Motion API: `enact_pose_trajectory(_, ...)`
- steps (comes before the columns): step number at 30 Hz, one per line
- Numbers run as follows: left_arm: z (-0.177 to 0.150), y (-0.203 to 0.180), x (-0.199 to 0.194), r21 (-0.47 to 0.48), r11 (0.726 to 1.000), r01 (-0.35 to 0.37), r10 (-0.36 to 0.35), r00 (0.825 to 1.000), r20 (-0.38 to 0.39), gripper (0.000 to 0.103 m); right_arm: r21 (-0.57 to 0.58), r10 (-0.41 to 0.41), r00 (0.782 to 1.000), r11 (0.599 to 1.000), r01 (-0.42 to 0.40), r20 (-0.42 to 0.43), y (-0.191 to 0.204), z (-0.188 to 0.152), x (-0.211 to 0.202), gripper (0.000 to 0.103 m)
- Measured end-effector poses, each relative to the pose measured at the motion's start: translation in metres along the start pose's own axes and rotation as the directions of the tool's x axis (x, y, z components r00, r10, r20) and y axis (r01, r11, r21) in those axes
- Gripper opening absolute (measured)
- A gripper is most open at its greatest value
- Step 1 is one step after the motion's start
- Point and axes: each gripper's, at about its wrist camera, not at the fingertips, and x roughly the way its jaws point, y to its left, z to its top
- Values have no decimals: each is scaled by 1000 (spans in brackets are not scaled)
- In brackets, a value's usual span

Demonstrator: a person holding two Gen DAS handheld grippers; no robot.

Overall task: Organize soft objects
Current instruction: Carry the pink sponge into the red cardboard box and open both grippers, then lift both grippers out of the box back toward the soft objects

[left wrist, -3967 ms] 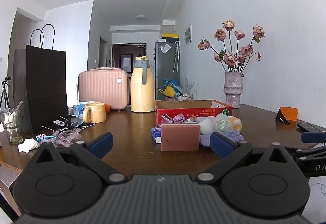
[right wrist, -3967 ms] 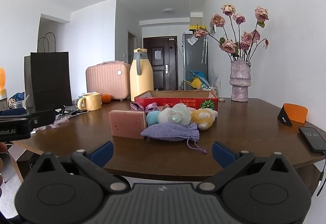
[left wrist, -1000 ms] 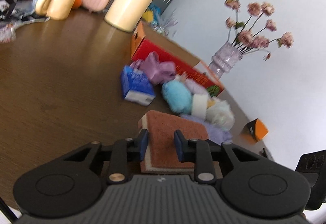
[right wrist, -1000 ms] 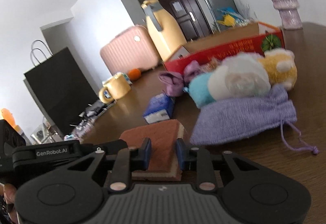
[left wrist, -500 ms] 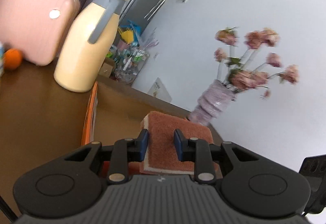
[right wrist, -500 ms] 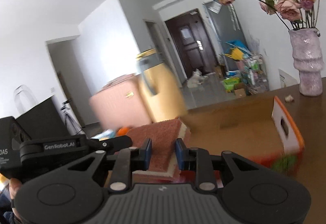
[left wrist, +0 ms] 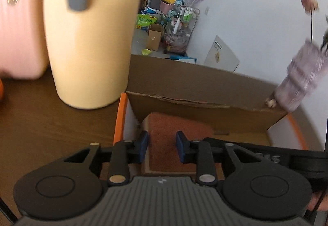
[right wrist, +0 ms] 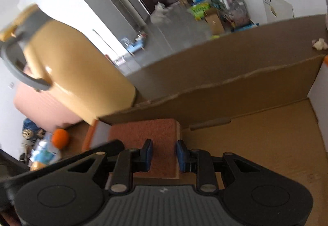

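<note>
Both grippers grip the same reddish-brown sponge with a cream underside. In the left wrist view my left gripper (left wrist: 162,145) is shut on the sponge (left wrist: 174,125). In the right wrist view my right gripper (right wrist: 163,154) is shut on the sponge (right wrist: 147,131). The sponge sits inside the open cardboard box (left wrist: 194,107), at its left end near the orange-edged side wall (left wrist: 121,115). The box's brown floor (right wrist: 256,143) stretches to the right. The right gripper's body (left wrist: 266,158) crosses behind the left one.
A tall yellow thermos jug (left wrist: 90,37) with a grey handle stands just left of the box. A pink suitcase (left wrist: 18,26) is behind it. An orange fruit (right wrist: 60,138) lies on the brown table. A purple vase (left wrist: 303,84) stands past the box's right end.
Both grippers carried the sponge from the table up over the box and lowered it into the box's left end. The view now tilts down into the box.
</note>
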Motion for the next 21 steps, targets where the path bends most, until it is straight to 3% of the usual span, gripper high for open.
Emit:
enact_pose_trajectory(4, -3, -7, -1, 64, 997, -31, 31, 999, 11, 40, -42, -19, 1000, 999, 19, -12, 7, 0, 14, 28)
enact_pose_trajectory(8, -6, -11, -18, 81, 995, -58, 54, 997, 50, 41, -47, -34, 999, 998, 36, 29, 7, 1, -2, 32)
enact_pose_trajectory(12, -5, -10, -63, 103, 994, -48, 34, 990, 137, 50, -88, -63, 992, 994, 72, 105, 4, 2, -52, 42)
enact_pose_trajectory(15, -12, -10, -106, 108, 992, -63, 40, 979, 200, 52, -115, -101, 981, 986, 121, 164, -2, 0, -101, 43)
enact_pose_trajectory(17, -23, -13, -137, 113, 991, -68, 38, 966, 254, 62, -131, -123, 971, 980, 151, 206, -4, -7, -136, 51)
enact_pose_trajectory(20, -47, -15, -184, 128, 988, -90, 44, 943, 329, 67, -145, -158, 948, 968, 203, 275, -5, -27, -188, 55)
enact_pose_trajectory(21, -59, -18, -201, 128, 985, -115, 60, 928, 368, 67, -155, -171, 940, 962, 224, 294, -4, -35, -203, 55)
